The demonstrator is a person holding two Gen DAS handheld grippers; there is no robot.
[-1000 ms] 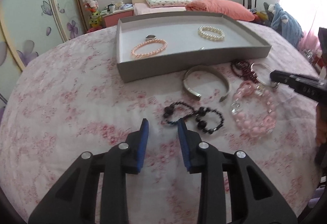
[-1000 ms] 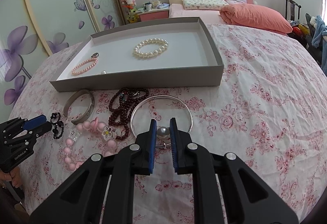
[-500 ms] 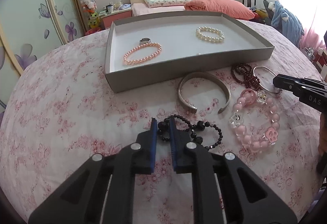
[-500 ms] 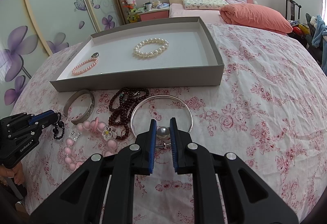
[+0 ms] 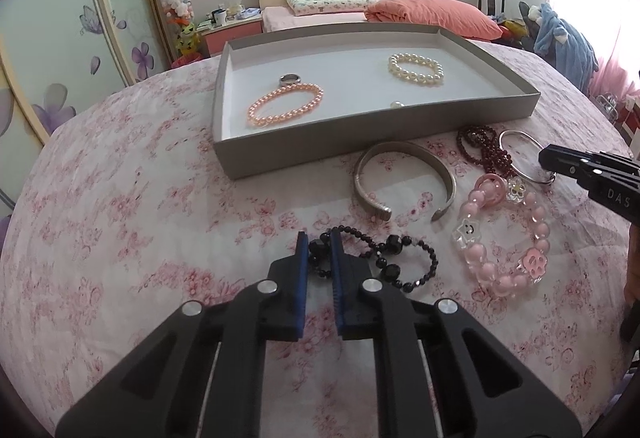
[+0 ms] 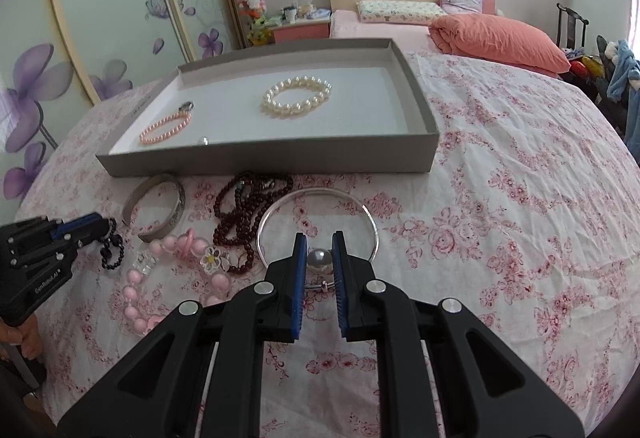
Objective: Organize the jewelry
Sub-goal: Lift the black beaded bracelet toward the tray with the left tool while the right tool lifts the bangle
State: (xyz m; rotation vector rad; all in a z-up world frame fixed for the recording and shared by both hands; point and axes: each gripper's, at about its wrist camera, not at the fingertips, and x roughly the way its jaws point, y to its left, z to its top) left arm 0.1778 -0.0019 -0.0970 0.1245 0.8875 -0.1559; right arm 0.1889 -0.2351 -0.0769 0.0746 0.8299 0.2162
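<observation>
**Handling Notes: Bead Bracelet and Silver Bangle**

With my left claw [image 5: 319,252] pinched on the black bead bracelet [image 5: 384,262], just in front of the tray [image 5: 280,154], I judge it light, limp, likely to dangle. My right claw [image 6: 319,258] grips the silver bangle [image 6: 316,216] at its ball: stiff, slippery.

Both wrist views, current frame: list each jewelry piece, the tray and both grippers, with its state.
Left gripper: shut on black bead bracelet.
Right gripper: shut on silver bangle at its ball.
Tray: open, holds pearl bracelet, pink bead bracelet, ring.
Metal cuff, dark red beads, pink charm bracelet: on bedspread, outside tray.
</observation>
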